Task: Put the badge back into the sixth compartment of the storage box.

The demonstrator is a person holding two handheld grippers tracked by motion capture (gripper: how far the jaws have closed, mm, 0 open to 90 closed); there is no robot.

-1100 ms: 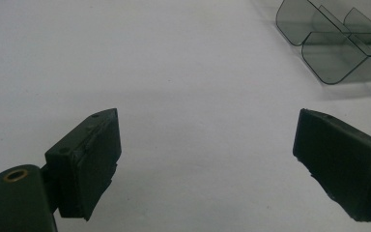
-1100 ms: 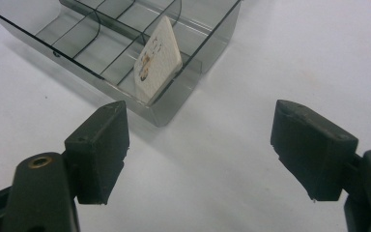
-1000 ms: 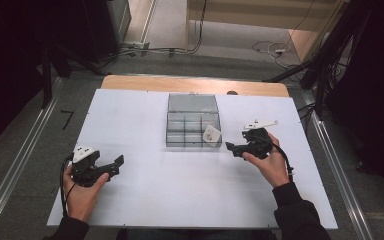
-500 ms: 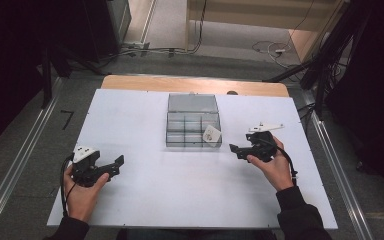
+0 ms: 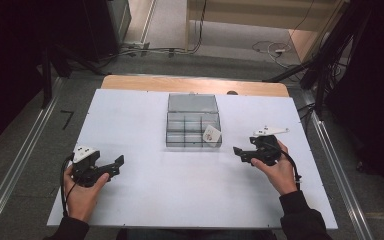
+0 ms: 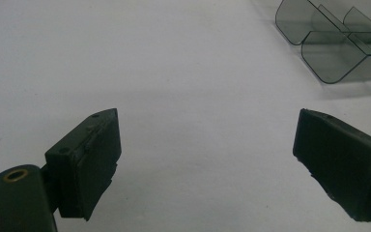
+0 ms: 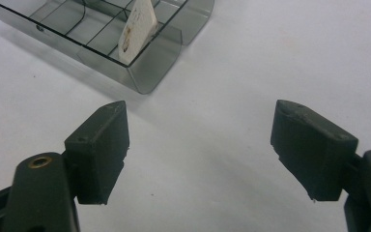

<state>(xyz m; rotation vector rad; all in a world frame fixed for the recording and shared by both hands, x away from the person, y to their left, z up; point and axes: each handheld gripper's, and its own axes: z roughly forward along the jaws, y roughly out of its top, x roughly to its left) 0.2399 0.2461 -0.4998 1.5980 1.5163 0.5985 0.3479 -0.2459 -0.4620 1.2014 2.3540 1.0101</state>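
Note:
A clear plastic compartment box stands at the middle of the white table, its lid folded back flat behind it. A small white card leans tilted in the box's front right compartment. My right gripper is held just right of the box, its jaws pointing left toward it. In the right gripper view the gripper is open with only bare table between the pads, and the box and card lie ahead. My left gripper rests at the near left, open, well short of the box.
The white table top lies on a wooden desk whose far edge shows. Metal rails run along both sides of the table. A small dark object sits at the far edge. Cables lie on the floor beyond.
My right gripper has drifted a little to the right and nearer the person, away from the box. The left gripper has stayed in place.

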